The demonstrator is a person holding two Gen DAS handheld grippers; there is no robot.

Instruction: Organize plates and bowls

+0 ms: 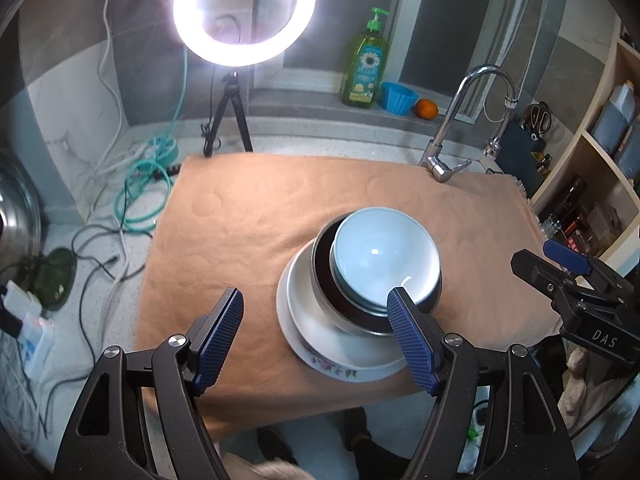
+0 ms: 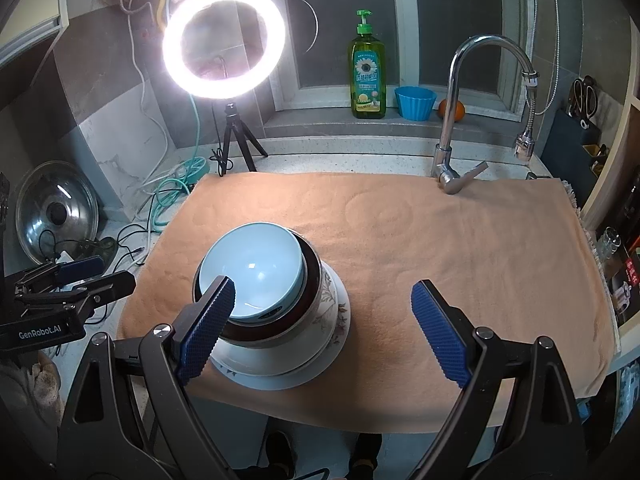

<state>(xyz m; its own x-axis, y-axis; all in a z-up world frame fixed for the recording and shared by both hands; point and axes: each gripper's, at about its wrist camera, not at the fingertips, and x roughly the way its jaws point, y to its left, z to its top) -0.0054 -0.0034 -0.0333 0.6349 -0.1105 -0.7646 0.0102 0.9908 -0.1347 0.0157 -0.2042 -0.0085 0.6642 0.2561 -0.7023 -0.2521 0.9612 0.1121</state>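
Left wrist view: the left tool [image 1: 316,340] hangs with its jaws apart and nothing between them, over the near edge of the orange towel [image 1: 248,216] on the desk. Its right pad overlaps the rim of the stack just ahead: a light blue bowl [image 1: 384,256] nested in a dark steel-sided bowl [image 1: 324,280], on a white bowl [image 1: 312,320], on a floral plate [image 1: 340,372]. Right wrist view: the right tool [image 2: 324,328] is likewise spread wide and empty, the stack behind its left pad. Beyond stand the faucet [image 2: 452,120], ring light [image 2: 224,40] and dish soap bottle [image 2: 368,76].
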